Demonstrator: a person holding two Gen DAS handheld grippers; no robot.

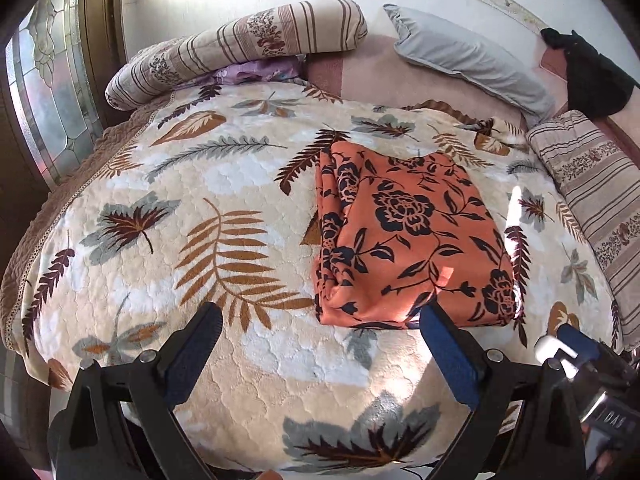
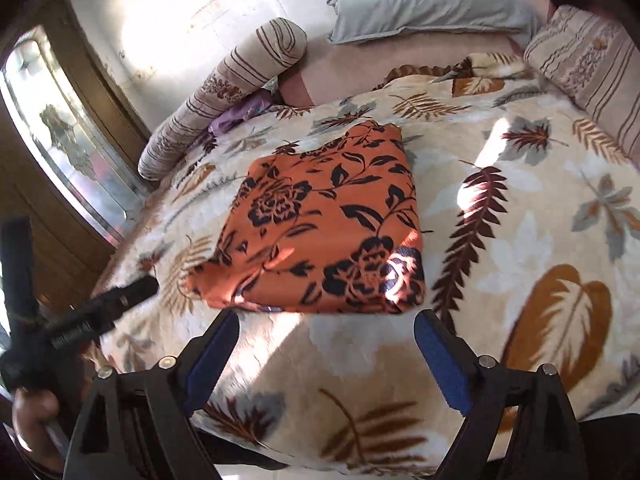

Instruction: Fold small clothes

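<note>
Item: orange floral garment [image 1: 408,232], folded into a compact rectangle and laid flat on the leaf-patterned blanket [image 1: 168,248] near the middle of the bed; stacked layers are exposed along its left edge in the left wrist view, and the near edge lies just beyond both pairs of fingers. Risks noted: the stacked layers could be dragged apart if a finger were run under or against that open edge; the fold could be skewed if the plush blanket beneath were caught and tugged with it; one corner could be flipped if the bundle were lifted by a single side only. The fold is judged complete or nearly so, and further handling is where disturbance would be caused. Left gripper [image 1: 320,320]: jaws spread wide, nothing held between them, nothing touched; its right finger is seen against the garment's near edge, though contact cannot be confirmed. Right gripper [image 2: 326,330]: jaws likewise spread wide and empty, held just short of the garment's near edge, apart from the cloth.
</note>
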